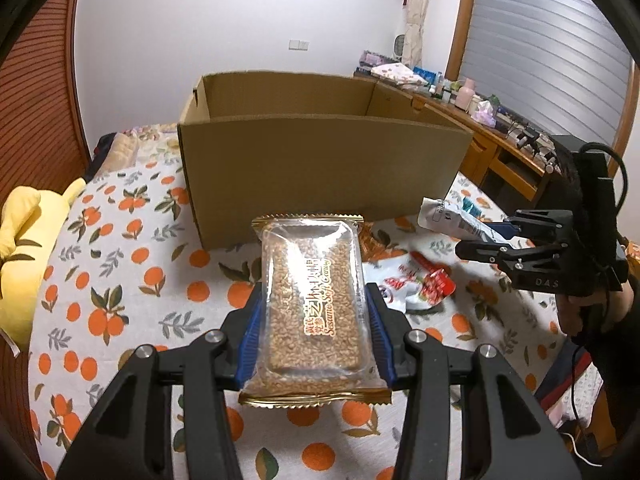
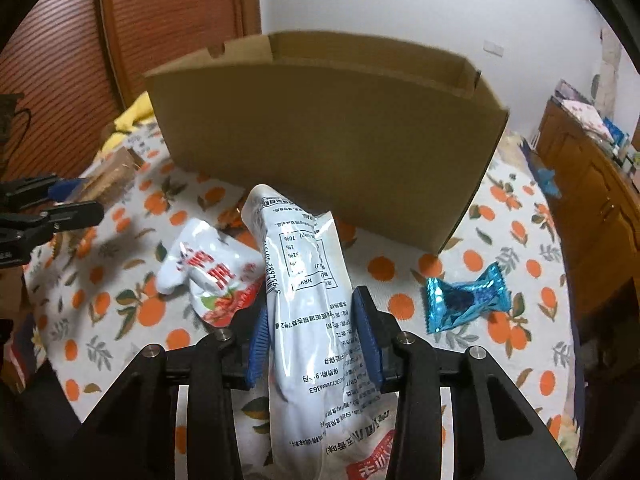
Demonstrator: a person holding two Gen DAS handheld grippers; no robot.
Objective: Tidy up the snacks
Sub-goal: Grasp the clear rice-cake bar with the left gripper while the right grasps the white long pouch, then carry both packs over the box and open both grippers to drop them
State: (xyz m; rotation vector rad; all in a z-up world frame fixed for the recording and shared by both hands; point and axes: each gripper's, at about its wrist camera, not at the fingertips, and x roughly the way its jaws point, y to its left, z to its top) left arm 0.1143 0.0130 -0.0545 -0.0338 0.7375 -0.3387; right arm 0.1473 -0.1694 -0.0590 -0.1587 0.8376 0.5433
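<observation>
Snack packets: four (image 1: pixel 314 300) (image 2: pixel 316 320) (image 2: pixel 208 276) (image 2: pixel 466 302). Cardboard box (image 1: pixel 320 176): one.

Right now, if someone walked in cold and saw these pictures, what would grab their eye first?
Probably the big open cardboard box standing on the orange-print bedsheet, straight ahead in both views. Next, each tool is shut on a snack: the left tool clamps a clear sesame candy bar, the right tool a white packet. A shiny blue candy lies loose on the sheet, to the right of the white packet.
</observation>
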